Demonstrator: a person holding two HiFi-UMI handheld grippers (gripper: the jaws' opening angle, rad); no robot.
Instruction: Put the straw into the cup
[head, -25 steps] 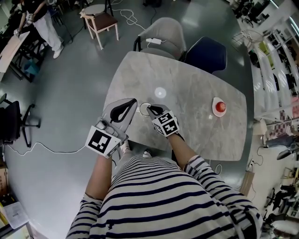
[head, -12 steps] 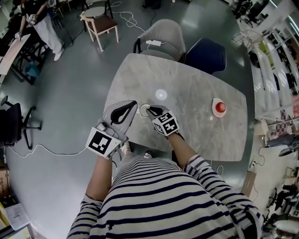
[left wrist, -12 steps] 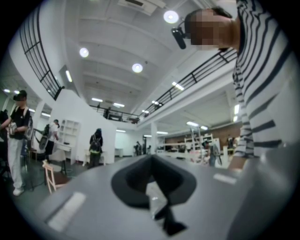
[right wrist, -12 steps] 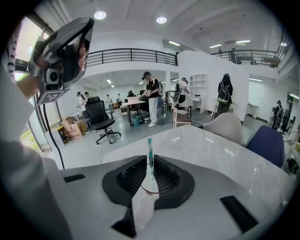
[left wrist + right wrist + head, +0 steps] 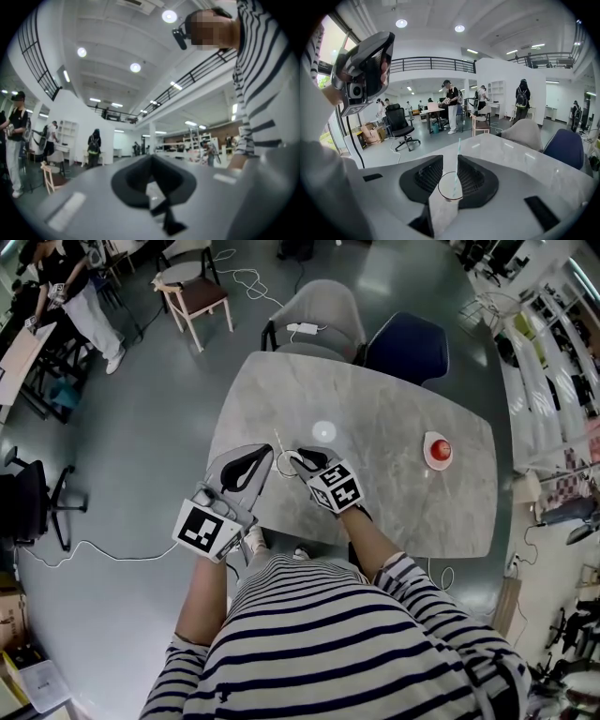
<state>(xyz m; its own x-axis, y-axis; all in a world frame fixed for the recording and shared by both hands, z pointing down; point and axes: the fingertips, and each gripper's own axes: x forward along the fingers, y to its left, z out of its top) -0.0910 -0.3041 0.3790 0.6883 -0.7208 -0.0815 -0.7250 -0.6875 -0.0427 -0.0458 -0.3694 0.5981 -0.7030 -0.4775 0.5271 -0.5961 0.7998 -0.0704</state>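
**Marble table: straw standing in cup, cup in right gripper**

The pale marble table [image 5: 375,493] filled the centre of the head view. A grey chair [image 5: 319,310] and a dark blue chair [image 5: 409,345] stood at its far edge, upper centre of the frame. I found the clear cup [image 5: 286,463] near the table's near edge, just left of frame centre. The straw [image 5: 277,441] stood inside it, leaning toward the upper left. The right gripper [image 5: 302,461] had its fingers drawn in narrow against the cup's sides, which its own view confirmed. The left gripper [image 5: 264,448] sat just left of the cup, fingers pressed together on nothing. A small dish [image 5: 438,452] holding a red object lay well apart, at centre right.
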